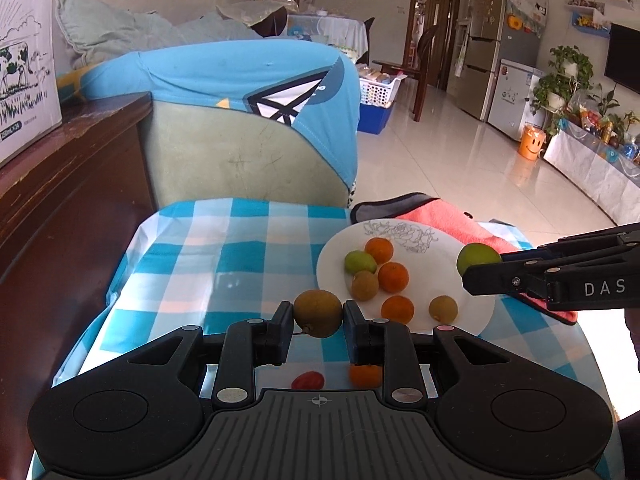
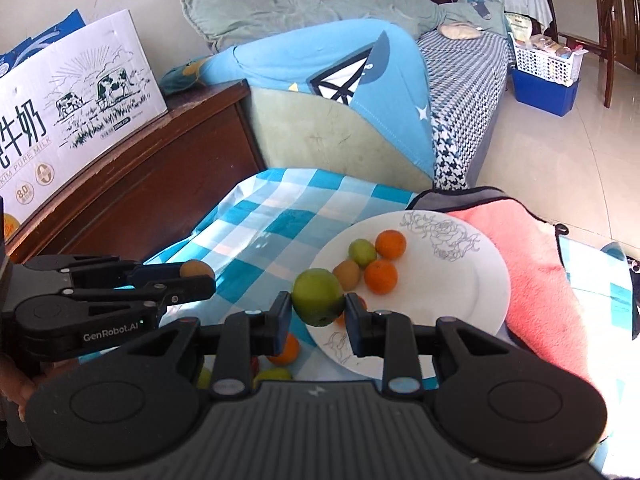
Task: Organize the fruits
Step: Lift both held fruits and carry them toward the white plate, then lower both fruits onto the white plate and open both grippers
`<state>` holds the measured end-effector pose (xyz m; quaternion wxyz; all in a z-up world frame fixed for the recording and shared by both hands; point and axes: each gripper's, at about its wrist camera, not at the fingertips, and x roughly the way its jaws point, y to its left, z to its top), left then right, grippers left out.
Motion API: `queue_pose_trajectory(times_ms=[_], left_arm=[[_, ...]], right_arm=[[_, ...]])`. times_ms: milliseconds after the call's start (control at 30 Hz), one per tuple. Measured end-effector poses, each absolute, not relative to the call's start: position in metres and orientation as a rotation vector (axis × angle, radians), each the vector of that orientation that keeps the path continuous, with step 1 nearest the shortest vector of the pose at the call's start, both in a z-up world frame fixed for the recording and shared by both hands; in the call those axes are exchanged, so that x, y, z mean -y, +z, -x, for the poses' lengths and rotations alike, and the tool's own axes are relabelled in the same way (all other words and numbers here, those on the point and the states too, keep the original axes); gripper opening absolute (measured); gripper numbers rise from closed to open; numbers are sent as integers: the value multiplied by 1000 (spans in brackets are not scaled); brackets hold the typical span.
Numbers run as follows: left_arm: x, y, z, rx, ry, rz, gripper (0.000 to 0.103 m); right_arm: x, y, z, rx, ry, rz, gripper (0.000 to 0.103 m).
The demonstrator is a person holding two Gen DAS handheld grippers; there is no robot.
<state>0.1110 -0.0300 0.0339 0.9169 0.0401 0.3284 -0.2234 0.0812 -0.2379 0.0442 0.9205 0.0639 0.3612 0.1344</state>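
Both fruits were best carried clear over the rim of the plate point(image 1: 472, 312) and set in bare spots, away from the oranges at its middle, so nothing would roll. The left tongs point(image 1: 318, 316) were clamped on a brown fruit point(image 1: 318, 312) above the checked surface point(image 1: 224, 256), at the plate's 8 o'clock. The right tongs point(image 2: 318, 308) were clamped on a green fruit point(image 2: 318, 300) over the plate's 7 o'clock edge.

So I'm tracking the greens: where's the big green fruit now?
In the right wrist view the big green fruit sits clamped in the right gripper, at the near-left rim of the white plate.
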Motion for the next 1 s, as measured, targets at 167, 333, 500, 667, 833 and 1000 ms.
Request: queue_pose_trajectory(times_ms=[167,333,500,667,833,1000], left_arm=[[44,36,-118,-670,-489,-75,24],[62,31,-123,-695,-552,-62,24],[79,19,-124,-721,-592,-74,24],[92,9,-129,-751,-616,-55,24],[103,-2,-137,-770,-625,-62,24],[109,-12,-144,-792,-625,-53,24]], right_arm=[[253,50,-88,-730,237,-126,29],[272,46,-99,-756,189,-171,29],[287,33,-110,-807,154,-224,29],[288,22,-115,-850,138,-224,29],[290,15,-119,-870,127,-225,29],[290,8,-125,-893,117,-233,29]])
